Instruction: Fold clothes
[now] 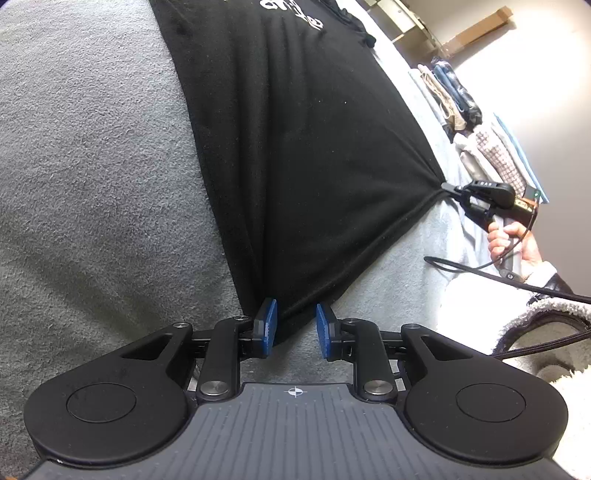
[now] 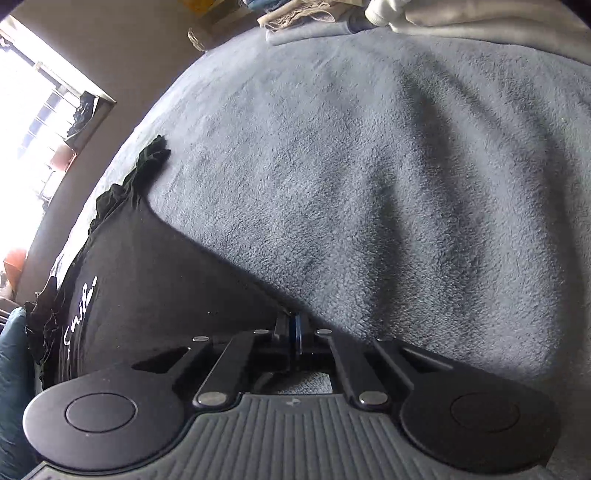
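You work over a grey fleece blanket (image 2: 369, 166); a bright window (image 2: 33, 122) glares beside a plain beige wall (image 2: 140, 48).

A grey fleece blanket (image 1: 92, 166) covers the whole surface and fills most of both views, its nap creased into soft ridges on the right wrist view (image 2: 406, 184). At the far right edge of the blanket a row of folded fabrics in beige, blue and check (image 1: 476, 122) lies stacked side by side. Beyond it stands a pale wall with a brown cardboard box (image 1: 484, 27). A bright barred window (image 2: 33, 122) shows far left, overexposed
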The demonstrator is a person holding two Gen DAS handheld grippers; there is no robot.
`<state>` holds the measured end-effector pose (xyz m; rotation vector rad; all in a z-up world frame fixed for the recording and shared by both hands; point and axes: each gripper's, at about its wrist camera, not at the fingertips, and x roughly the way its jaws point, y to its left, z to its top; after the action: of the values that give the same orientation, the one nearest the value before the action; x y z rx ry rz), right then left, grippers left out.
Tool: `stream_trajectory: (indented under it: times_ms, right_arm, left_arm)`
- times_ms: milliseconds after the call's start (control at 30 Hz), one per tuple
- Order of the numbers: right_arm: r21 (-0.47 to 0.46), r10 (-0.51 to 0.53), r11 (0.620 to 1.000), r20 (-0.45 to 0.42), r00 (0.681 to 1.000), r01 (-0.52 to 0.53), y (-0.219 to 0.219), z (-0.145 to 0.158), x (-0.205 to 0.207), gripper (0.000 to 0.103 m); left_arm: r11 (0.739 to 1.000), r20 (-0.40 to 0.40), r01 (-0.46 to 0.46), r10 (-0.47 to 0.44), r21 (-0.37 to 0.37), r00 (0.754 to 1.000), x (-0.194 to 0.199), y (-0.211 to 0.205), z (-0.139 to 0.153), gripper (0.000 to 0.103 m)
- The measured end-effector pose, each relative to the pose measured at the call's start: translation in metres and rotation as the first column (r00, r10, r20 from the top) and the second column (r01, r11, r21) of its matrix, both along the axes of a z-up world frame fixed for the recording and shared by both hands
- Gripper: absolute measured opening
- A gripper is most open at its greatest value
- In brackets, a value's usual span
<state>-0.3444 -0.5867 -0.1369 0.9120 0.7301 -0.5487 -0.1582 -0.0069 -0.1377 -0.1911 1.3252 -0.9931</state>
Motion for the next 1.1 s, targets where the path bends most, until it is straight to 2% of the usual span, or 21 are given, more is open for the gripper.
stream_trajectory:
  times_ms: [100,167,233,300,367,467,567,700,800,867,900,1000,1067,1100]
  right_arm:
    - [-0.039,-0.055,0.998,-0.014,0.998,0.054,0.003,0.008,-0.003,0.02]
    - [-0.083,-0.12,0.99,-0.048,0.992,0.116,0.004,0.016,-0.01,0.021]
    - [-0.096,-0.118,0.989,-0.034,0.992,0.114,0.008,0.027,-0.014,0.022]
    - [-0.073,-0.035,0.997,-0.011,0.999,0.034,0.022,0.037,-0.007,0.022]
    - [-0.029,0.104,0.994,-0.004,0.995,-0.104,0.044,0.042,0.012,0.022]
    - [0.048,0.319,0.947,-0.018,0.948,-0.318,0.085,0.04,0.05,0.022]
    - [0.097,0.463,0.886,-0.115,0.879,-0.454,0.125,0.02,0.08,0.022]
    - [0.108,0.56,0.826,-0.26,0.786,-0.553,0.164,0.01,0.076,0.021]
    - [0.18,0.614,0.785,-0.352,0.706,-0.593,0.176,0.018,0.06,0.021]
    - [0.167,0.622,0.772,-0.397,0.675,-0.613,0.181,0.029,0.053,0.021]
    - [0.144,0.62,0.769,-0.402,0.674,-0.622,0.183,0.037,0.052,0.021]
    - [0.053,0.63,0.76,-0.307,0.713,-0.648,0.195,0.064,0.067,0.021]
    - [0.029,0.666,0.73,-0.253,0.702,-0.682,0.211,0.066,0.082,0.021]
    - [0.035,0.688,0.707,-0.263,0.676,-0.706,0.219,0.059,0.088,0.021]
  left_arm:
    - [1.0,-0.004,-0.01,0.01,-0.002,1.0,-0.002,0.002,0.0,0.023]
    - [1.0,-0.005,-0.006,0.006,0.0,1.0,-0.002,0.003,0.001,0.023]
    - [1.0,-0.001,0.003,-0.003,0.001,1.0,-0.002,0.004,0.003,0.023]
    - [1.0,-0.004,0.014,-0.014,0.002,1.0,-0.003,0.005,0.004,0.023]
    - [1.0,-0.01,0.026,-0.026,0.005,1.0,-0.003,0.006,0.004,0.023]
    - [0.999,-0.014,0.045,-0.044,0.013,0.999,-0.005,0.006,0.002,0.023]
    - [0.998,-0.006,0.057,-0.057,0.016,0.998,-0.008,0.007,0.002,0.024]
    - [0.998,-0.019,0.065,-0.065,0.013,0.998,-0.01,0.009,-0.002,0.024]
    - [0.997,-0.034,0.071,-0.071,0.008,0.997,-0.008,0.011,-0.005,0.025]
    - [0.997,-0.04,0.074,-0.074,-0.004,0.996,-0.006,0.012,-0.006,0.025]
    - [0.997,-0.039,0.075,-0.076,-0.008,0.996,-0.005,0.013,-0.006,0.025]
    - [0.997,-0.027,0.071,-0.071,-0.008,0.997,-0.004,0.017,-0.003,0.025]
    - [0.998,-0.017,0.062,-0.062,-0.009,0.998,-0.004,0.021,0.0,0.025]
    - [0.998,-0.013,0.055,-0.055,-0.009,0.998,-0.005,0.024,0.002,0.026]
